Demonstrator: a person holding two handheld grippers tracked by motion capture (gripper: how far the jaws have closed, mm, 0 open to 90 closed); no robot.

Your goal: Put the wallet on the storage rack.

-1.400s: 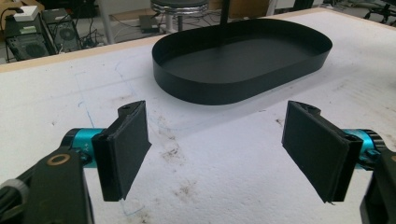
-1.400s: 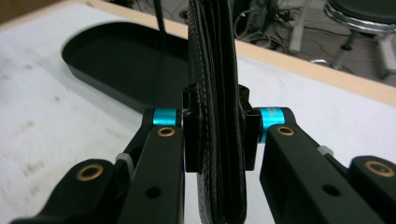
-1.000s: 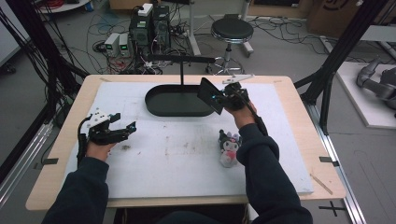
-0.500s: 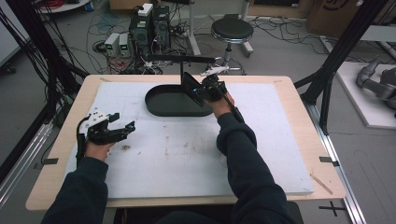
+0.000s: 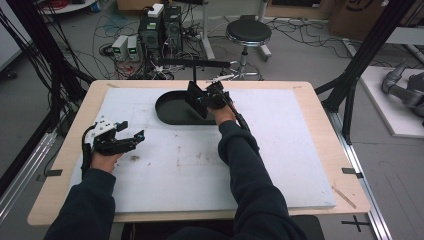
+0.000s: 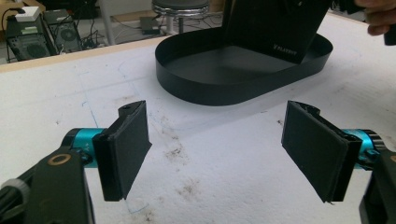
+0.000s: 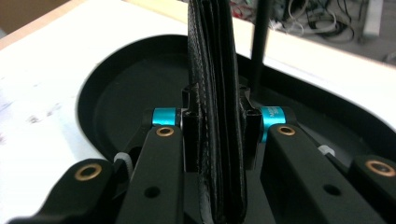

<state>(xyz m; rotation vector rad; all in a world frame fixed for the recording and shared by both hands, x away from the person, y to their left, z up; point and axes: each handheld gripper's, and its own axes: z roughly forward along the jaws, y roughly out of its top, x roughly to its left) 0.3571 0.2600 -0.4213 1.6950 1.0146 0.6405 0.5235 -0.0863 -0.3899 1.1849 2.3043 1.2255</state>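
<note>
Wallet: black leather, folded, upright on edge, which I see clamped over the tray.
Tray: black oval, seemingly empty.

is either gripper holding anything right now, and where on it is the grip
The right gripper is clamped on a black wallet, gripping its two flat faces near one edge, over the black tray. The left gripper is open and holds nothing.
</note>
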